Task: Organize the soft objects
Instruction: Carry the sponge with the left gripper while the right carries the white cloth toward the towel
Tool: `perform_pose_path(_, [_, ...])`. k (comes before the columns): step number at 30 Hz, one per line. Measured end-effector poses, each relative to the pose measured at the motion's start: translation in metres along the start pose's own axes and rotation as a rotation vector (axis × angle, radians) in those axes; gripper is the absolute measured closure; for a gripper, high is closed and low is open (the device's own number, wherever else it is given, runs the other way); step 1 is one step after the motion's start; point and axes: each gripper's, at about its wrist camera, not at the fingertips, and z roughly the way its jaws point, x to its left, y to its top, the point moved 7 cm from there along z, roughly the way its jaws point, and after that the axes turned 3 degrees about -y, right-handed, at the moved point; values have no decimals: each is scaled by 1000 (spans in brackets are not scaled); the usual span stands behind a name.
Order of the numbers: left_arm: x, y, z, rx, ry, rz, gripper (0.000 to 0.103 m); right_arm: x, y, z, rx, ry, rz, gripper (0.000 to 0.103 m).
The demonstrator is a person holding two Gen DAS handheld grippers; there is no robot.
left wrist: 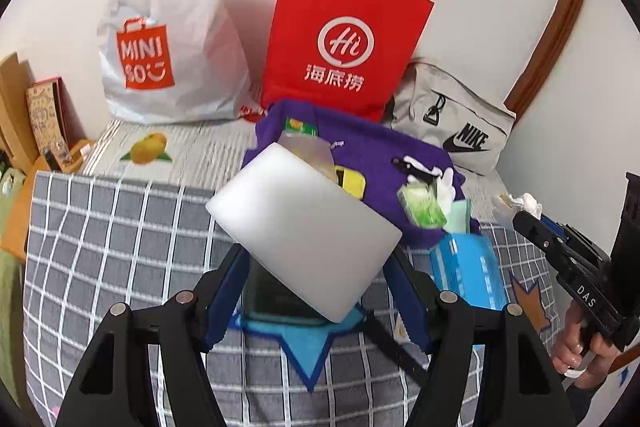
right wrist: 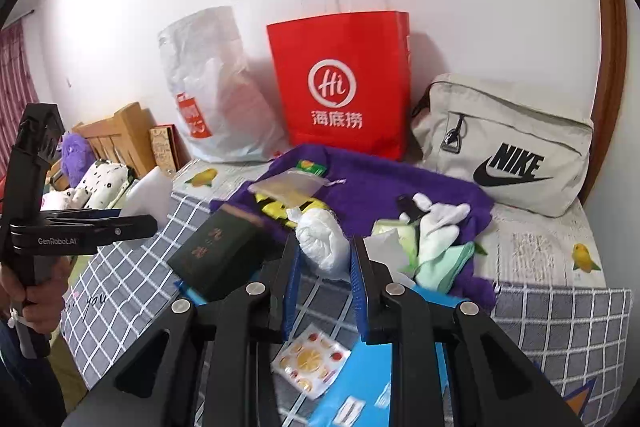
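Note:
My left gripper point(left wrist: 316, 259) is shut on a white foam block point(left wrist: 304, 231) and holds it tilted above the grey checked bedding; the block also shows in the right wrist view point(right wrist: 150, 193). My right gripper point(right wrist: 325, 255) is shut on a white crumpled wad point(right wrist: 322, 243), held at the edge of the purple cloth point(right wrist: 380, 187). The cloth carries white gloves point(right wrist: 440, 219), a green packet point(left wrist: 424, 207), a yellow item point(left wrist: 352, 181) and a clear pouch point(right wrist: 286, 189). A dark green box point(right wrist: 216, 255) lies left of my right gripper.
A red paper bag point(left wrist: 340, 39), a white Miniso bag point(left wrist: 168, 27) and a grey Nike bag point(right wrist: 508, 143) stand against the wall. A blue pack point(left wrist: 468, 267) lies on the checked blanket point(left wrist: 120, 247). A wooden headboard point(right wrist: 116, 139) and plush toys are at left.

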Motion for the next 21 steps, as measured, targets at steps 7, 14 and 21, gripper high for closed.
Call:
perform_pose_path(7, [-1, 29, 25, 20, 0, 2, 36, -20, 22, 28, 21, -26, -1, 80])
perform_pose_path(14, [-3, 55, 56, 51, -12, 9, 36, -40, 46, 54, 22, -32, 17, 79])
perform_pose_path(21, [-6, 81, 91, 79, -19, 9, 36, -56, 67, 88, 51, -25, 29, 79])
